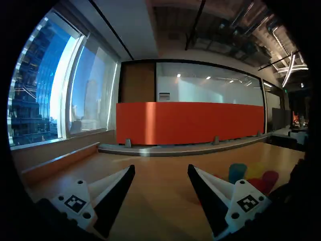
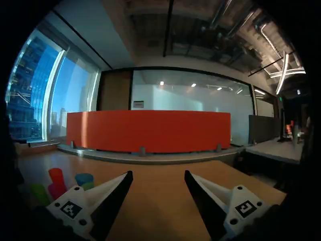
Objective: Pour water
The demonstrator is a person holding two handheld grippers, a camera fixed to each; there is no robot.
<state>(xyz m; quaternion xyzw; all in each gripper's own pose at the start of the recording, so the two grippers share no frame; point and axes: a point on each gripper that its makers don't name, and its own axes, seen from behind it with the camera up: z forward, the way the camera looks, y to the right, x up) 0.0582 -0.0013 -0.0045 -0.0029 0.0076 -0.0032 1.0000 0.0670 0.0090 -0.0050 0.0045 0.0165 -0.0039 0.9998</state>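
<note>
Several coloured plastic cups stand on the wooden table. In the left gripper view a blue cup (image 1: 236,172), a yellow one (image 1: 254,170) and a red one (image 1: 268,179) sit just beyond the right finger. In the right gripper view a red cup (image 2: 56,176), a blue cup (image 2: 84,179) and a green cup (image 2: 39,193) stand at the lower left, behind the left finger. My left gripper (image 1: 161,172) is open with nothing between its fingers. My right gripper (image 2: 158,176) is open too, over bare tabletop.
An orange divider panel (image 1: 188,122) runs along the far edge of the table (image 1: 160,193). Tall windows (image 1: 48,92) line the left side. A grey desk (image 2: 277,150) stands to the right, past the table's edge.
</note>
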